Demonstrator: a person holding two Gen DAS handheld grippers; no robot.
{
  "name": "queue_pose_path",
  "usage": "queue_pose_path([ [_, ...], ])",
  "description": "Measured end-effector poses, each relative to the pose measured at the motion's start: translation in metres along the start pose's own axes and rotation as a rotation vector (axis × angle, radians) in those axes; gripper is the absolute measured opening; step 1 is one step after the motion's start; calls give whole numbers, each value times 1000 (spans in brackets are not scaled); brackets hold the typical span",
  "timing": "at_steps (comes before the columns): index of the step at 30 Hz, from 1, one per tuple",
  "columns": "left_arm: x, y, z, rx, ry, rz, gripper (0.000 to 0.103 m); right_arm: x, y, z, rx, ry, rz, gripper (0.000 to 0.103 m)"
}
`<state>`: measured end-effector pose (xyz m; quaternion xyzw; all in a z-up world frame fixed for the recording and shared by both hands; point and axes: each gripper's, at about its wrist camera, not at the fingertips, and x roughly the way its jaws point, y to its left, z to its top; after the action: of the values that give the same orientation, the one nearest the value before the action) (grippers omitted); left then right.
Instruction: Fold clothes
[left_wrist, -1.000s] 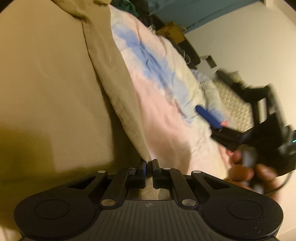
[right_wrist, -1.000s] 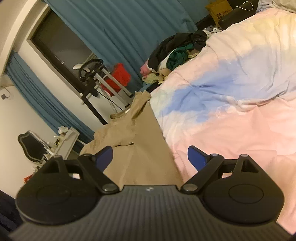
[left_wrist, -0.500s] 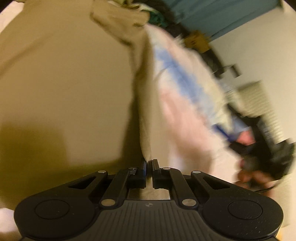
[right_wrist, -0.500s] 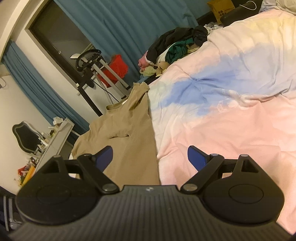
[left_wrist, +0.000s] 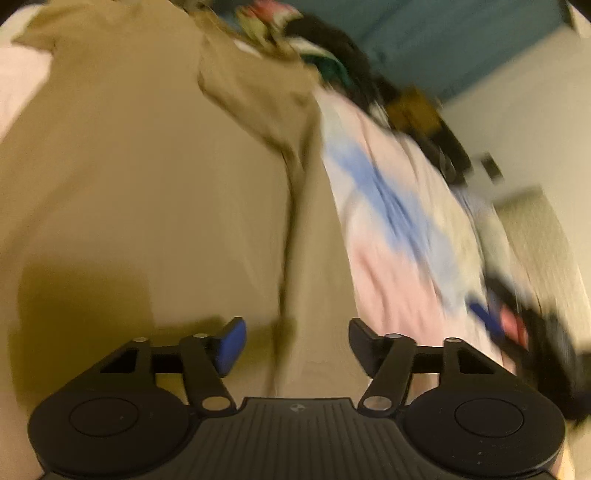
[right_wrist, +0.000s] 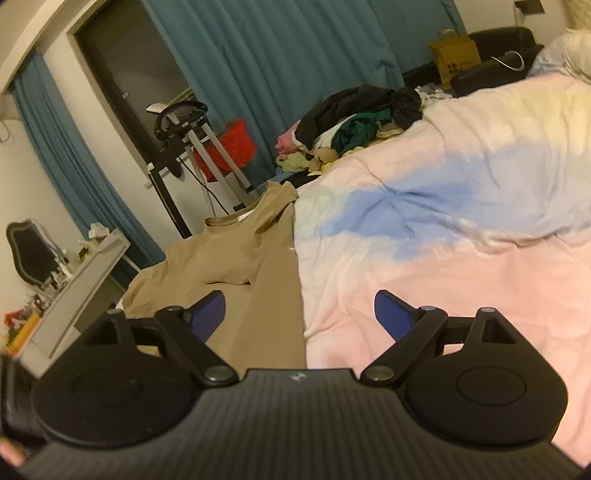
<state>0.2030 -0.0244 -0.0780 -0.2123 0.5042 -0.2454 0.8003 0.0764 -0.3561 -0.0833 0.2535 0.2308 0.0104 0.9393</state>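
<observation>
A tan T-shirt (left_wrist: 140, 192) lies spread on the bed, its right side folded over along a straight edge. It also shows in the right wrist view (right_wrist: 255, 266), collar toward the far end. My left gripper (left_wrist: 295, 341) is open and empty just above the shirt's folded edge. My right gripper (right_wrist: 299, 314) is open and empty, above the shirt's right edge and the duvet. The right gripper appears blurred at the right of the left wrist view (left_wrist: 524, 332).
A pink, blue and yellow duvet (right_wrist: 461, 221) covers the bed. A pile of clothes (right_wrist: 354, 118) lies at the far end. Blue curtains (right_wrist: 295, 55), an exercise machine (right_wrist: 184, 129) and a white dresser (right_wrist: 81, 280) stand beyond the bed.
My left gripper was shut on the shirt's edge and has opened, letting the fabric go. The folded side now lies flat. The right gripper stayed open and shifted slightly.
</observation>
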Motion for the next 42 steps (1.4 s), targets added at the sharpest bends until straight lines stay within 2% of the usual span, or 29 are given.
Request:
queue_pose_path([
  [4,30,30,64,-181,-106,16,69,19,16,2,-86,-11,-16,89],
  [9,77,61,124,-305,-243,21,68,44,24,-5,-179,0,-51,89],
  [11,95,65,140,-335,-287,53,68,56,20,-7,-177,20,-57,89],
  [14,114,52,159,-280,-382,122,64,71,11,-7,-143,42,-59,89],
  [16,119,46,174,-200,-389,176,38,78,7,-7,-123,48,-63,89],
  [17,126,42,181,-164,-380,201,10,81,4,-7,-111,53,-65,89],
  [18,131,38,188,-128,-370,225,5,85,2,-8,-98,58,-68,89],
  [21,128,23,205,-12,-389,286,4,96,-6,-9,-59,79,-70,89],
  [24,122,-5,220,158,-486,483,4,104,-10,-11,-38,91,-71,88],
  [25,122,-10,223,189,-505,527,4,106,-11,-11,-34,93,-72,88],
  [27,129,-10,227,185,-495,568,5,108,-12,-12,-26,95,-73,88],
  [29,132,-5,226,163,-474,572,8,107,-13,-12,-22,92,-73,88],
  [31,129,3,219,147,-451,558,18,105,-13,-12,-27,86,-75,88],
  [33,119,13,205,154,-420,539,37,103,-11,-11,-37,76,-75,89],
  [35,105,17,185,160,-384,496,42,101,-9,-10,-47,68,-71,88],
  [39,55,16,119,164,-278,363,48,94,-3,-8,-65,46,-41,88],
  [42,27,13,61,134,-174,288,48,86,2,-6,-79,25,-17,89],
])
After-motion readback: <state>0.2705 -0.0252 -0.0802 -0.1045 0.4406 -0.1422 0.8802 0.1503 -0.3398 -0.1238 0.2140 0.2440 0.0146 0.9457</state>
